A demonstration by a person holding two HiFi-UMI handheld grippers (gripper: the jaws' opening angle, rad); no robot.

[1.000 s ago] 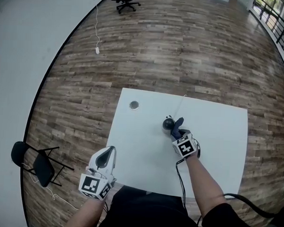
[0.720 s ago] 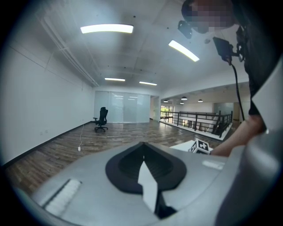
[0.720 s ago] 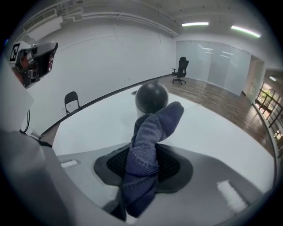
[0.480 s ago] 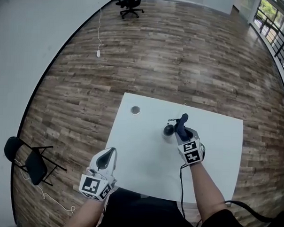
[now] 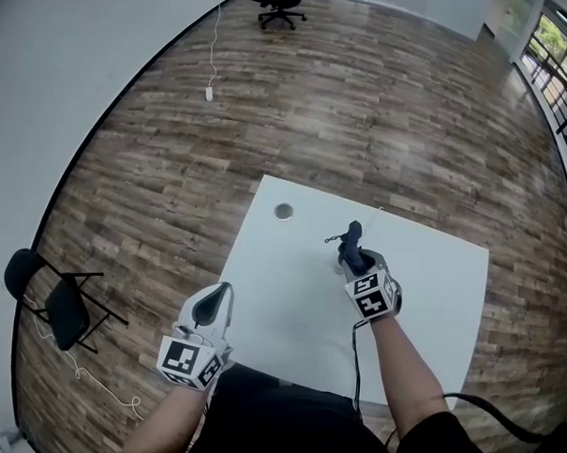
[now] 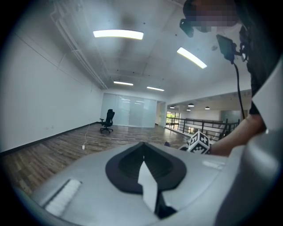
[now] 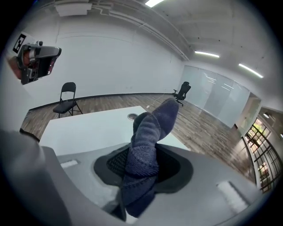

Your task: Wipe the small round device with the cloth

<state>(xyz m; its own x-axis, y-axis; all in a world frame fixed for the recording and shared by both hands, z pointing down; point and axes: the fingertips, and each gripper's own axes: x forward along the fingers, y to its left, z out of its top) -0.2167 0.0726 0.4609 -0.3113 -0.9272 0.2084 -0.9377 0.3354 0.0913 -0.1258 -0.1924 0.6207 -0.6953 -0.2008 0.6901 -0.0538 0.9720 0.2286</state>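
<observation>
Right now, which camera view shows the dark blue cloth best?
The right gripper view: the cloth fills the centre, close up, clamped between the jaws. The head view shows it small, sticking up from the right hand-held gripper. The left gripper view does not show it clearly.

Was a big, near-empty open office hall: plank wood floor (image 5: 364, 102), swivel office chair (image 5: 281, 3) at top, folding chair (image 5: 55, 305) lower left, white table (image 5: 289, 306) centre, railing (image 5: 562, 87) upper right, strip ceiling lights (image 6: 118, 34), glass partition (image 6: 132, 112).
</observation>
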